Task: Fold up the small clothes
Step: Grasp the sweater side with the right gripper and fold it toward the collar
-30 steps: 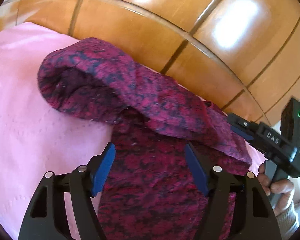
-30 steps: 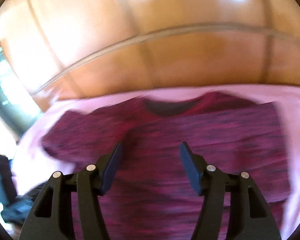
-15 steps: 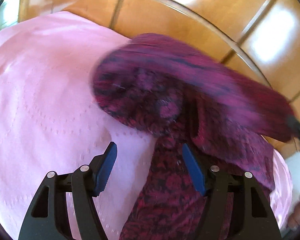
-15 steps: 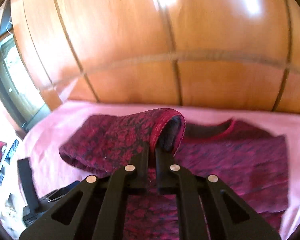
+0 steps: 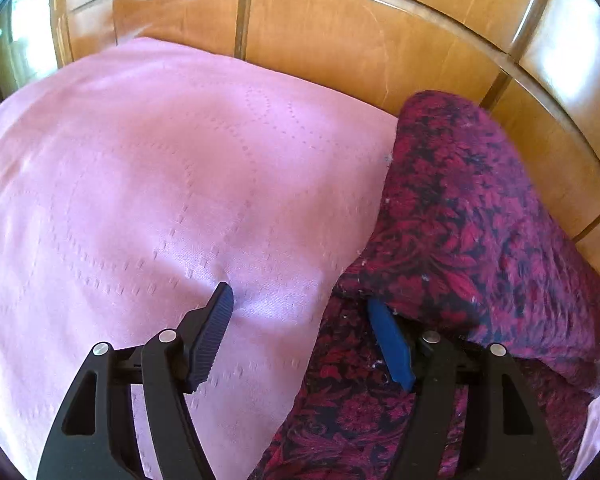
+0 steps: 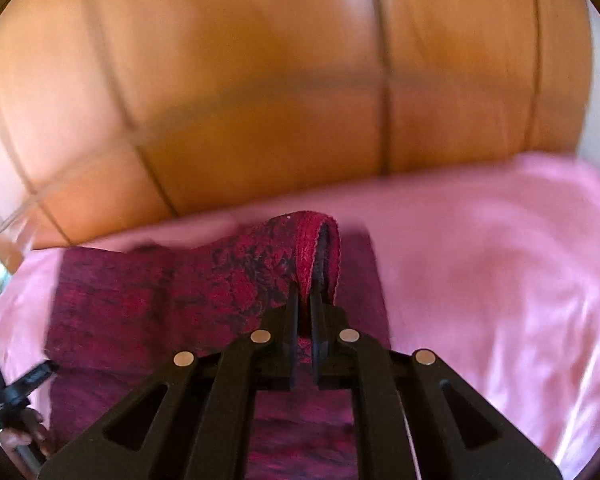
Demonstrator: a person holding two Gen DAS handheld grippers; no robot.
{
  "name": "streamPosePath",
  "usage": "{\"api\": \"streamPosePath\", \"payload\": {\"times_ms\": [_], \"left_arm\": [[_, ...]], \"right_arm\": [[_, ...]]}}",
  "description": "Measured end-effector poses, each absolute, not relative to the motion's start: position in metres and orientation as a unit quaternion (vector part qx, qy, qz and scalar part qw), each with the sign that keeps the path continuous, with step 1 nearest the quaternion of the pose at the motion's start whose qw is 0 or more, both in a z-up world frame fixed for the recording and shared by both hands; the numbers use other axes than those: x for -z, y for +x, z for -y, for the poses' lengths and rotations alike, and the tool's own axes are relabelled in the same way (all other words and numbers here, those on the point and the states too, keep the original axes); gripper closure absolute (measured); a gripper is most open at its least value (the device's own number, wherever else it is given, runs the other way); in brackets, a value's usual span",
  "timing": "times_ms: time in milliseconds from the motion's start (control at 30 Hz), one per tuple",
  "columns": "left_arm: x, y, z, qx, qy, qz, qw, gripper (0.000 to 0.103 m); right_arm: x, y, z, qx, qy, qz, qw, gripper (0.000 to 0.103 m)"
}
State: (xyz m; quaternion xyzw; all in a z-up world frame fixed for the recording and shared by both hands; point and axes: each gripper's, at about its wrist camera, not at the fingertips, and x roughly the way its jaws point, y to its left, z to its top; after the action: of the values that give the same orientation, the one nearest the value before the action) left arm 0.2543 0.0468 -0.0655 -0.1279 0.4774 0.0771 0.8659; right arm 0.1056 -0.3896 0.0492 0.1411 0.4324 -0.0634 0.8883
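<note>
A small magenta top with a dark floral pattern (image 5: 452, 240) lies on a pink cloth (image 5: 160, 184). In the right wrist view my right gripper (image 6: 304, 300) is shut on the top's red-trimmed sleeve cuff (image 6: 314, 240) and holds it lifted, draped over the garment body (image 6: 140, 304). In the left wrist view my left gripper (image 5: 300, 296) is open. Its left pad (image 5: 214, 324) rests on the pink cloth. Its right pad (image 5: 390, 348) sits on the garment at the edge of the raised fold. The left gripper (image 6: 20, 392) also shows low at the left edge of the right wrist view.
A glossy wooden panelled board (image 5: 340, 32) rises right behind the pink cloth. Bare pink cloth (image 6: 500, 280) spreads to the right of the garment in the right wrist view. A person's hand (image 6: 24, 436) holds the left gripper.
My right gripper closed on the sleeve cuff, lifted it and carried it across the garment. The left gripper swung over, so the garment now lies at the right of its view.
</note>
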Motion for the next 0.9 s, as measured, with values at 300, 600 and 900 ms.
{"api": "streamPosePath", "payload": {"times_ms": [300,600,900], "left_arm": [[0.057,0.235,-0.056,-0.044,-0.145,-0.483,0.862,0.039],[0.021,0.242,-0.09,0.066,-0.249,-0.448,0.856,0.035],[0.041,0.317,-0.087,0.105,-0.315,-0.481,0.812,0.035]], "right_arm": [[-0.016,0.099,0.4,0.056,0.166,-0.449,0.876,0.098],[-0.022,0.085,0.428,0.023,0.245,-0.429,0.869,0.064],[-0.025,0.101,0.405,0.024,0.173,-0.448,0.877,0.093]]}}
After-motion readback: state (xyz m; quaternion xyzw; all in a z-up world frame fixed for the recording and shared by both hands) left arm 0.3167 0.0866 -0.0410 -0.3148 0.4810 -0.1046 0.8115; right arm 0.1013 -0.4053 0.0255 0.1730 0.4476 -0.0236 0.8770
